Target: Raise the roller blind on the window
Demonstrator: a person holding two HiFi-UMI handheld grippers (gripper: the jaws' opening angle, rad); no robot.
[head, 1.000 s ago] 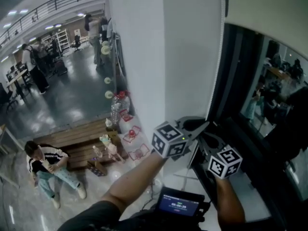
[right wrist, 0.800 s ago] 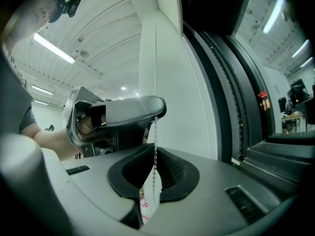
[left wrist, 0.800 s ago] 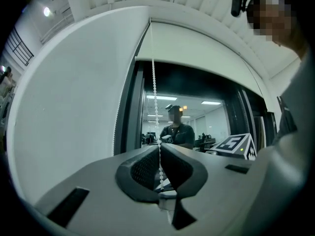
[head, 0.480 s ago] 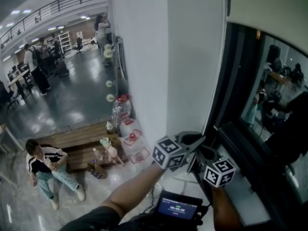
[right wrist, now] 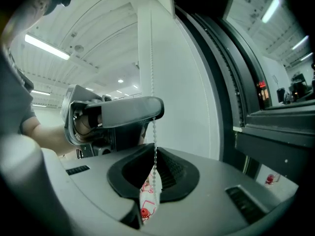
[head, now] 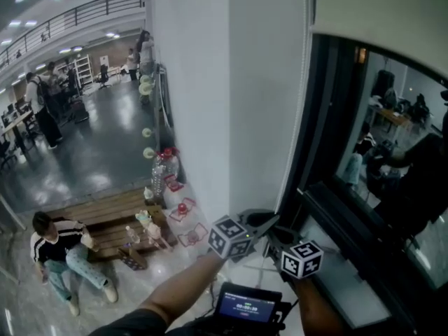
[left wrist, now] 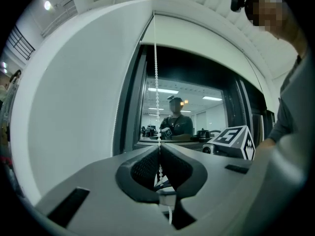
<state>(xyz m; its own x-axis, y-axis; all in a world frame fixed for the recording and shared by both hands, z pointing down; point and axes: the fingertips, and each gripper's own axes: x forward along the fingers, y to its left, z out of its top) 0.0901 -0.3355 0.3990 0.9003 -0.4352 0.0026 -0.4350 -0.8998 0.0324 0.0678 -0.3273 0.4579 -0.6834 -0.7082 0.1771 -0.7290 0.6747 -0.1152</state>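
Gripping the bead chain point(left wrist: 156, 82) beside the window point(head: 364, 159): left gripper point(left wrist: 158, 149) above, right gripper point(right wrist: 153, 149) just below, both clenched on it; blind point(head: 381, 9) covers the window's top.

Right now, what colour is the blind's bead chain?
White bead chain; clearest in left gripper view.

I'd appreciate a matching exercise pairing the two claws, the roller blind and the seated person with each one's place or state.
1 left claw
2 right claw
3 roller blind
4 seated person

A up at the top of the window
B shut on the bead chain, below the other claw
C low at the head view's left, by the wooden platform
D shut on the bead chain, above the other claw

Pairs: 1-D, 2-B, 3-A, 4-C
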